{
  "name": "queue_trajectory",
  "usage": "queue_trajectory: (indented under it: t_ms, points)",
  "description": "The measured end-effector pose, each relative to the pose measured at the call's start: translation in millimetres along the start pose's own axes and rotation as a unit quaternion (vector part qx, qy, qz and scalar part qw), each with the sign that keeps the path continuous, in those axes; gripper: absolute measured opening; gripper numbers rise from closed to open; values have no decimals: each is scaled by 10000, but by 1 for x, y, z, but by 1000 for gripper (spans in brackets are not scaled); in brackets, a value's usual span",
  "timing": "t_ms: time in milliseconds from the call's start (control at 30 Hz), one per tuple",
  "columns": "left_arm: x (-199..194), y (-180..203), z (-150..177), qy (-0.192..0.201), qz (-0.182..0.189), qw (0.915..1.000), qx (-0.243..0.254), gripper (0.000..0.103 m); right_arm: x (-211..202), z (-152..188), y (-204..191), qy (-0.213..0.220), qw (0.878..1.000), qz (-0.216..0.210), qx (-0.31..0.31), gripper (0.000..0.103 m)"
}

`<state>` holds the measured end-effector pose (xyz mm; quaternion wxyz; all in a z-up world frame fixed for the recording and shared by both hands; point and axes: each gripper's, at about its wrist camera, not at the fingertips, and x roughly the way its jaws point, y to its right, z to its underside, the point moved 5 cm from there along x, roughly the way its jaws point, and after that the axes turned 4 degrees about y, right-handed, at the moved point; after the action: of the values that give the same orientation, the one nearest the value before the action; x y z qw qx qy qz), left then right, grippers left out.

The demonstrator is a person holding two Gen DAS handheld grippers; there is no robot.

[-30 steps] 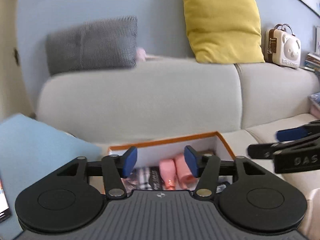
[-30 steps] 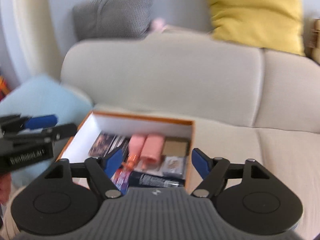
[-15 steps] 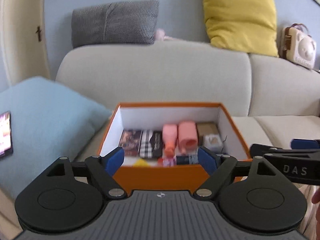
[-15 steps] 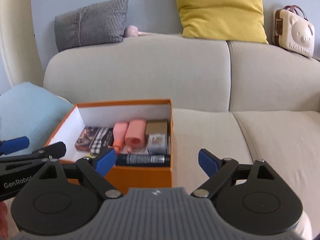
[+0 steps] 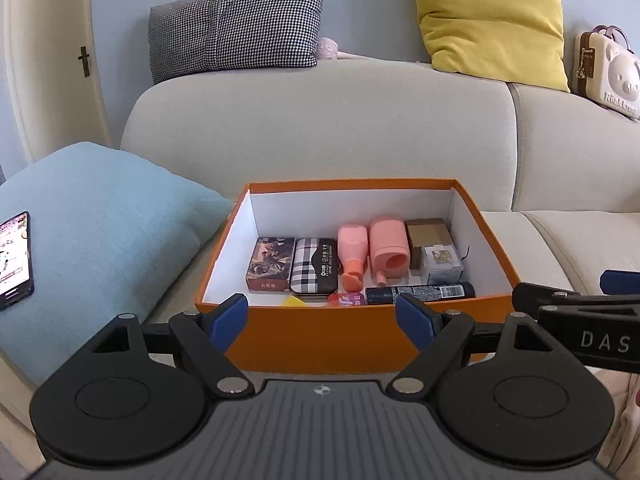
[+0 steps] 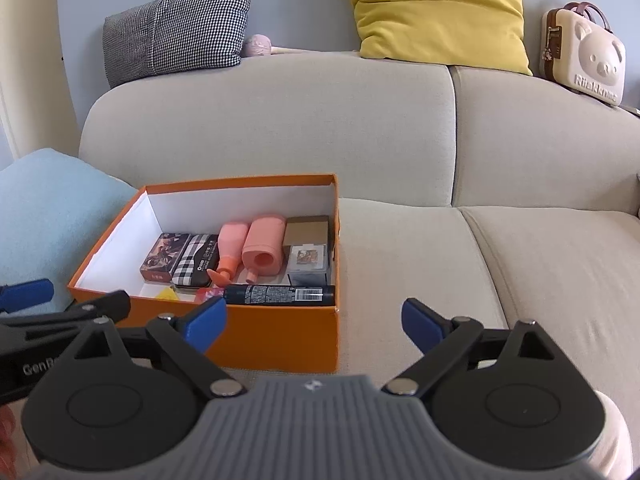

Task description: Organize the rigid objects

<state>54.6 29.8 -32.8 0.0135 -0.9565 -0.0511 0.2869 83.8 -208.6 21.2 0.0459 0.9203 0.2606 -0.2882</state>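
Note:
An orange box (image 5: 340, 336) with white inner walls sits on the beige sofa seat. It holds a picture-printed pack (image 5: 270, 258), a plaid case (image 5: 316, 266), a pink bottle (image 5: 352, 252), a pink cylinder (image 5: 389, 248), a brown carton (image 5: 428, 234), a clear small box (image 5: 442, 262) and a black tube (image 5: 420, 293) along the front wall. My left gripper (image 5: 320, 316) hovers open before the box's front wall, holding nothing. My right gripper (image 6: 314, 322) hangs by the box's (image 6: 280, 340) right front corner. Its jaws are opening and nothing is between them.
A light blue cushion (image 5: 100, 216) with a lit phone (image 5: 14, 260) on it lies left of the box. On the sofa back rest a houndstooth cushion (image 5: 236, 28), a yellow cushion (image 5: 488, 20) and a cream bear case (image 5: 608, 72). Beige seat (image 6: 440, 260) stretches right of the box.
Both grippers' jaws have spread wider. Both views have tipped down and pulled back, so the whole box now shows beyond the fingers. The blur has gone.

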Motion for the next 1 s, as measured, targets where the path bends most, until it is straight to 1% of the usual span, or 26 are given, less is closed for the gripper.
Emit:
queue_trajectory:
  t_ms: [133,1000]
  points:
    - [1,2,0,24,10,10000,44,98,2,2,-1,-56,10000,-19,-9,94]
    - [2,-3,-1,66,41,10000,9,98,2,4,-3,-84,9999,-12,-57,94]
